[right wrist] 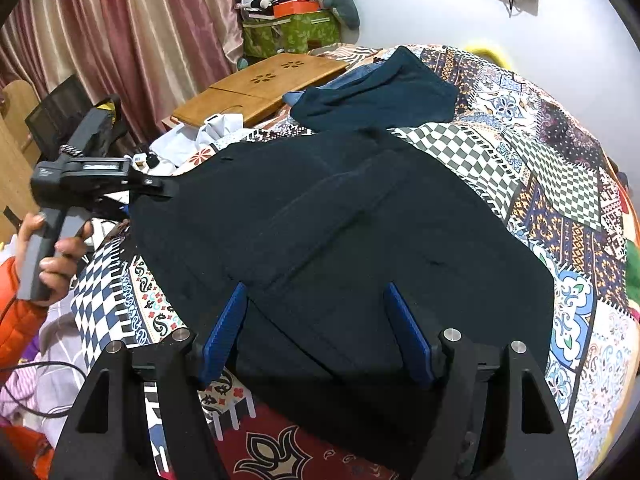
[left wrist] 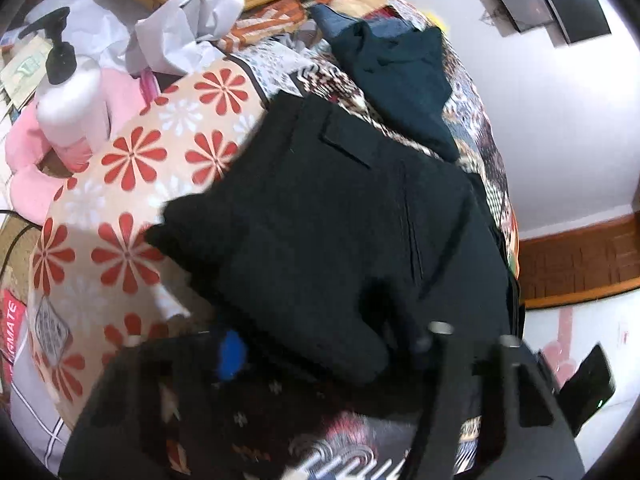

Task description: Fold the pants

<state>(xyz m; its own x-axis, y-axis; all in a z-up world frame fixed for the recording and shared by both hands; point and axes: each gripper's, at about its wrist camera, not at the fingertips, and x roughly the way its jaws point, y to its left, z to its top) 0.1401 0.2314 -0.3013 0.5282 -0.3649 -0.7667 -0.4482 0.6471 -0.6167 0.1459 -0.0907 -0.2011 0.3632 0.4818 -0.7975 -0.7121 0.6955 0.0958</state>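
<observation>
The black pants (right wrist: 340, 232) lie spread on the patchwork bedspread (right wrist: 560, 200), a flapped pocket facing up (left wrist: 348, 140). My right gripper (right wrist: 316, 320) is open at their near edge, blue pads (right wrist: 224, 332) wide apart with the cloth under and between them. My left gripper (right wrist: 160, 192), held by a hand (right wrist: 60, 256), is at the pants' left edge. In the blurred left wrist view its jaws (left wrist: 326, 350) stand apart around a fold of the black cloth. One blue pad (left wrist: 230, 354) shows, and cloth hides the other.
A dark teal garment (right wrist: 380, 92) lies farther back on the bed, beside a wooden lap tray (right wrist: 260, 88). A floral pillow (left wrist: 132, 200), a white pump bottle (left wrist: 68, 92), a pink plush (left wrist: 32, 160) and crumpled pale cloth (left wrist: 188, 32) crowd the left. The bed edge drops off on the right (left wrist: 516, 240).
</observation>
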